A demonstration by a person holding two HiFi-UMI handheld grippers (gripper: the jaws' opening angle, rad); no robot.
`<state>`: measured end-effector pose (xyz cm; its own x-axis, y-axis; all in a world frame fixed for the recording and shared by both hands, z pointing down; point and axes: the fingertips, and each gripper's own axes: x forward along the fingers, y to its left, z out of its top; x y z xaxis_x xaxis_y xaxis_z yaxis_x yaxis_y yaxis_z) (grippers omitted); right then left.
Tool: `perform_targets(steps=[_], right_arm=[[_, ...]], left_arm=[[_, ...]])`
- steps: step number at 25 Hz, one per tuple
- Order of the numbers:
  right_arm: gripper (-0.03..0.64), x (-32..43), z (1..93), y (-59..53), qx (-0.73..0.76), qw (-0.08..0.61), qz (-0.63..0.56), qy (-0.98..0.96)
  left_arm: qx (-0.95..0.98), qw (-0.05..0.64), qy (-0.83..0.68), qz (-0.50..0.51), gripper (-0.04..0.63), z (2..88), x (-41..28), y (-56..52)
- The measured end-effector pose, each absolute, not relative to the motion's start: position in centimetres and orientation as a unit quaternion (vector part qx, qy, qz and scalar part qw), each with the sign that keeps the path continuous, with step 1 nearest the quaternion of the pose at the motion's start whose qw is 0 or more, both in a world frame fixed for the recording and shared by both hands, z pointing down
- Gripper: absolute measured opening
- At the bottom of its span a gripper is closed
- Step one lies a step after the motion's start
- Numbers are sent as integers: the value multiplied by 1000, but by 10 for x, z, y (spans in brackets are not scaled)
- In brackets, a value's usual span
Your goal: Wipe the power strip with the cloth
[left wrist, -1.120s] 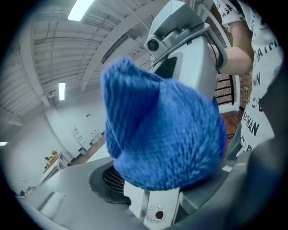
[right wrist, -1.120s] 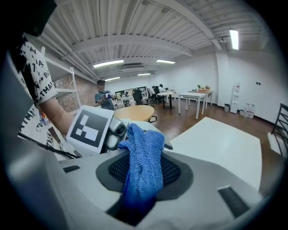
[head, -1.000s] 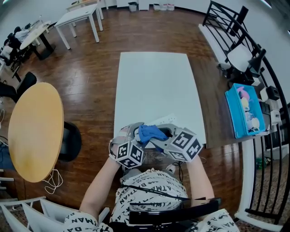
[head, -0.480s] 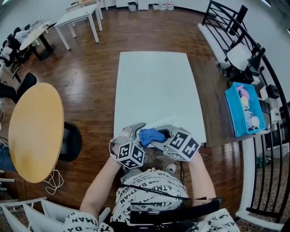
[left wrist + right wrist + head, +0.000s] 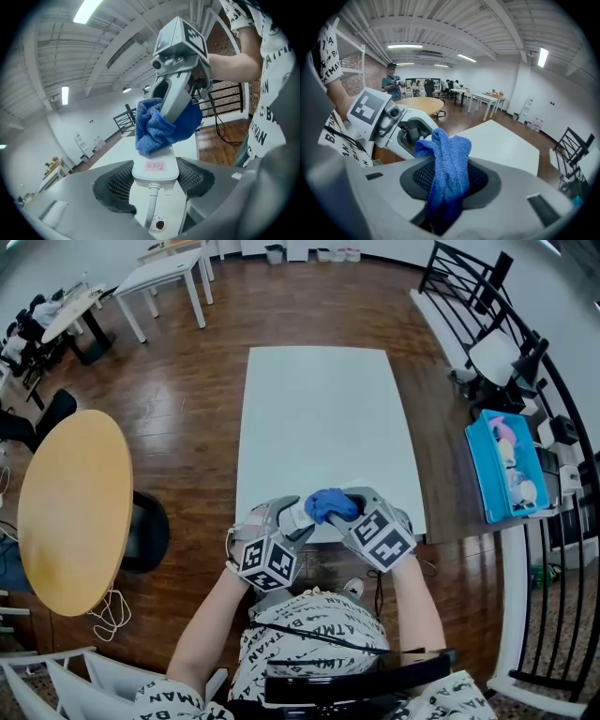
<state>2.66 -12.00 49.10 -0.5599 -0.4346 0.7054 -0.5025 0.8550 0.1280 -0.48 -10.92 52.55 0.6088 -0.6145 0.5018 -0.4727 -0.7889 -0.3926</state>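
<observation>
Closest in, a person's patterned shirt (image 5: 314, 624) fills the bottom of the head view, with both forearms reaching forward to the near edge of a white worktop (image 5: 319, 418). The left tongs (image 5: 292, 518) are clamped on the cord end of a white power strip (image 5: 154, 178). The jaws stand wide apart, with the mesh pads against the strip's two long sides. Its cord (image 5: 151, 206) runs back toward the camera, and a small pink label (image 5: 155, 165) sits on the upper face. The right tongs (image 5: 339, 510) come in from the other side, angled downward. Their jaws are closed on a bunched blue cloth (image 5: 328, 503), which fills the gap between them and hangs out in front. The cloth lies on the strip's upper face just beyond the label, and both tools meet there over the worktop's near edge. Whether the strip's far end rests on the worktop cannot be told. The worktop stretches away beyond them. A round wooden table (image 5: 73, 507) stands well off to the left on the wood floor, a blue tray (image 5: 506, 470) sits to the right beside a black railing (image 5: 562, 427), and white tables (image 5: 169, 277) stand at the far side of the room.
</observation>
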Motion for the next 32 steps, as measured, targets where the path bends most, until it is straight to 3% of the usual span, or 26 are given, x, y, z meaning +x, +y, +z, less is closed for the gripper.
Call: perform_targets(steps=[14,20,32], right_arm=[[137,160,500,-165,416,370,92,-825],[137,120,490,-133,379,273,144,-873],[137,27,522,-105,308,272,152,-899]], left_arm=[[-898,84,305,-307,284,526,-10,-104],[-894,52,341,-287,284,522,-25,-129],[-894,25,364,-261,284,515,-28,-142]])
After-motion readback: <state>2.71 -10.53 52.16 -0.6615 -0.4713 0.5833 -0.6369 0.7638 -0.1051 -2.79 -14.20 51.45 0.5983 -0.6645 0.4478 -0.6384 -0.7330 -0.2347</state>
